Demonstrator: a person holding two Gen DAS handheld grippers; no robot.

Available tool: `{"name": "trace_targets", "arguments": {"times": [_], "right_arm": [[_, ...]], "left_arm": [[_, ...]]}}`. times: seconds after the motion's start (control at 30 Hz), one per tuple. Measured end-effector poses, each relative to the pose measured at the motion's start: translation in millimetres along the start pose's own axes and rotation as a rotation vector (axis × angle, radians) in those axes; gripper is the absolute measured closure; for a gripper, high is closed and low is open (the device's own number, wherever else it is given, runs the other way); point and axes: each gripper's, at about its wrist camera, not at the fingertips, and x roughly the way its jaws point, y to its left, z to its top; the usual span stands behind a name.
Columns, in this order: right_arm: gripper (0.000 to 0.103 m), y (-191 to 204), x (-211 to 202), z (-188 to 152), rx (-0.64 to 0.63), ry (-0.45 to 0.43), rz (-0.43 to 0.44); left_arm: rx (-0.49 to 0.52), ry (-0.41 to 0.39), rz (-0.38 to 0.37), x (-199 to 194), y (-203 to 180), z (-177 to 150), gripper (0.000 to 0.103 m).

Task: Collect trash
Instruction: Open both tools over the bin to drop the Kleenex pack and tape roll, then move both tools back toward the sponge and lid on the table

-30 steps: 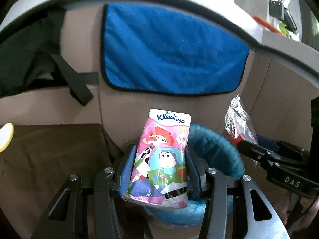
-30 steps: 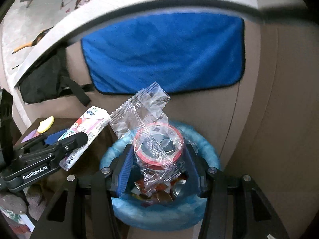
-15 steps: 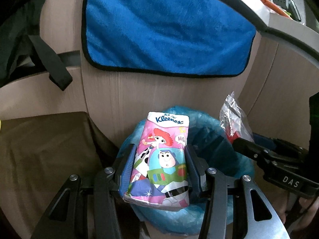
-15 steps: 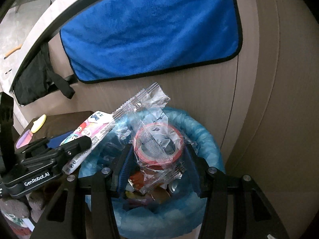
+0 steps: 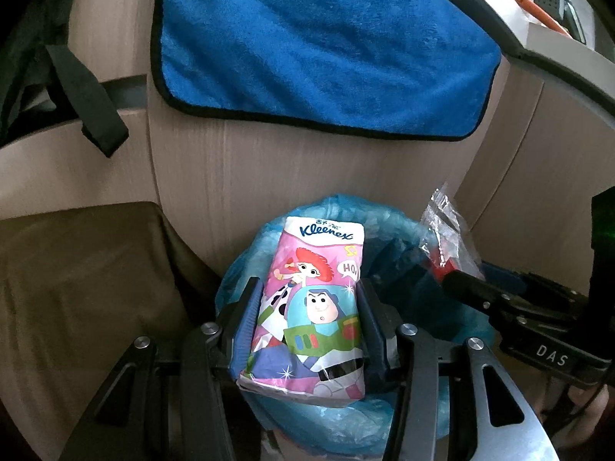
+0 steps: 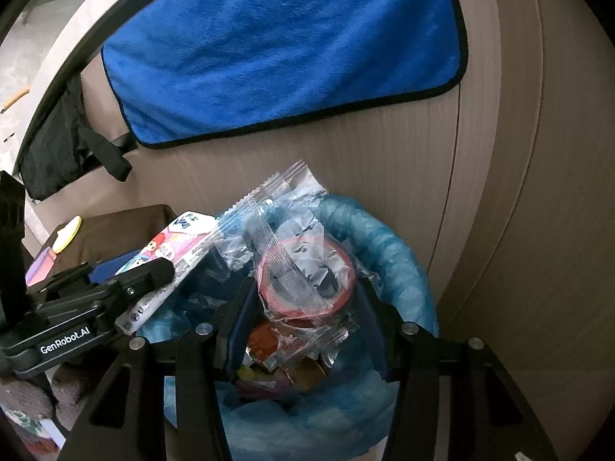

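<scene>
My left gripper (image 5: 307, 299) is shut on a pink Kleenex tissue pack (image 5: 313, 299) with cartoon figures and holds it over the bin with the blue liner (image 5: 246, 265). My right gripper (image 6: 303, 299) is shut on a clear crinkled wrapper with a red ring (image 6: 303, 269) and holds it over the same bin (image 6: 384, 238). Several pieces of trash (image 6: 276, 365) lie inside the bin. The tissue pack (image 6: 177, 253) and left gripper also show at the left of the right wrist view. The wrapper (image 5: 447, 230) shows at the right of the left wrist view.
A blue towel (image 5: 315, 46) hangs on the beige wood cabinet front (image 5: 230, 176) behind the bin. A brown surface (image 5: 84, 269) lies left of the bin, with a yellow disc (image 6: 67, 228) on it. A black strap (image 5: 88, 100) hangs at left.
Both grippers have moved forward and down toward the bin with their items still held. The bin now sits directly under both.
</scene>
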Motion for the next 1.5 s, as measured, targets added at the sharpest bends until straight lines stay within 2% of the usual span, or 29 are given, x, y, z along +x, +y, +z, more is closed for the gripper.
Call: {"name": "trace_targets", "arguments": {"times": [0.13,0.2,0.33,0.47,0.6,0.7,0.83,1.0,1.1,1.3,1.5], "right_arm": [[0.048,-2.2,0.5,-1.0,0.020,0.000,-0.003],[0.044,-3.3,-1.3,-1.8,0.025,-0.011,-0.007],[0.044,-2.8,-6.7,-0.3,0.036,-0.022,-0.005],[0.044,3.8,-16.4,2.2,0.039,-0.036,-0.001],[0.044,24.1,-29.1,6.2,0.012,-0.055,0.020],[0.044,50.0,-38.9,9.2,-0.028,-0.073,0.050],[0.044,96.5,-46.5,14.7,-0.107,-0.090,0.098],[0.044,158.2,-41.3,23.3,-0.189,-0.077,0.170],[0.044,197.2,-31.6,27.2,-0.226,-0.056,0.222],[0.044,266.2,-5.8,31.3,-0.299,0.012,0.288],[0.044,323.1,22.6,35.5,-0.390,0.048,0.296]], "left_arm": [[-0.028,0.015,-0.073,-0.9,6.4,3.8,0.043],[-0.046,-0.002,-0.089,-6.6,10.2,7.9,0.037],[-0.067,-0.026,-0.105,-26.0,17.2,13.0,0.033],[-0.074,-0.061,-0.081,-57.8,35.7,17.7,0.033],[-0.071,-0.092,-0.005,-96.0,69.0,11.6,0.033],[-0.085,-0.117,0.078,-129.8,104.6,2.8,0.033],[-0.116,-0.161,0.225,-182.5,167.6,-12.8,0.033],[-0.245,-0.193,0.345,-236.5,251.2,-34.6,0.030],[-0.297,-0.190,0.344,-255.7,290.2,-51.7,0.018],[-0.373,-0.145,0.350,-260.3,356.0,-77.1,0.018],[-0.422,-0.095,0.322,-237.9,404.4,-76.1,0.018]]}}
